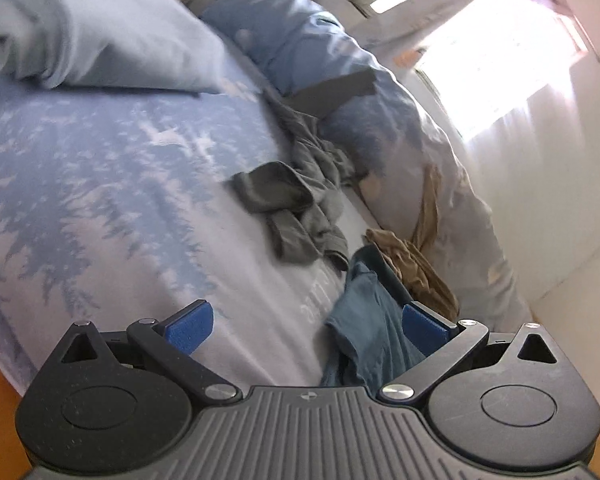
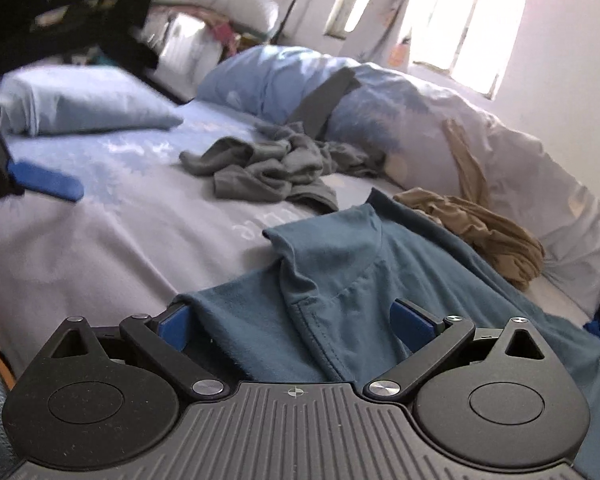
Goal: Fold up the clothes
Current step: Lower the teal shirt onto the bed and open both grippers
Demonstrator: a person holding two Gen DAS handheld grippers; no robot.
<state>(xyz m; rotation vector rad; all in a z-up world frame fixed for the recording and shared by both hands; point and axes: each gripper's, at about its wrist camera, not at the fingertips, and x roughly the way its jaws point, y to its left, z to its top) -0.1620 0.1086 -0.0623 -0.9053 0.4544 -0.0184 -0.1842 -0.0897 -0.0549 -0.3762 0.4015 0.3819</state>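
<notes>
Each gripper has a black ribbed body with two round discs, silver screws on the black arms and a small cross mark in the middle. The fingers (image 1: 190,326) carry blue pads (image 2: 414,320) with rough texture.

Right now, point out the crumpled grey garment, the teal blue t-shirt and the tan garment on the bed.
crumpled grey garment (image 2: 268,170), right wrist view, middle of the heap.
teal blue t-shirt (image 2: 332,264), right wrist view, upper chest fabric.
tan garment (image 2: 484,228), right wrist view, bunched middle.
</notes>
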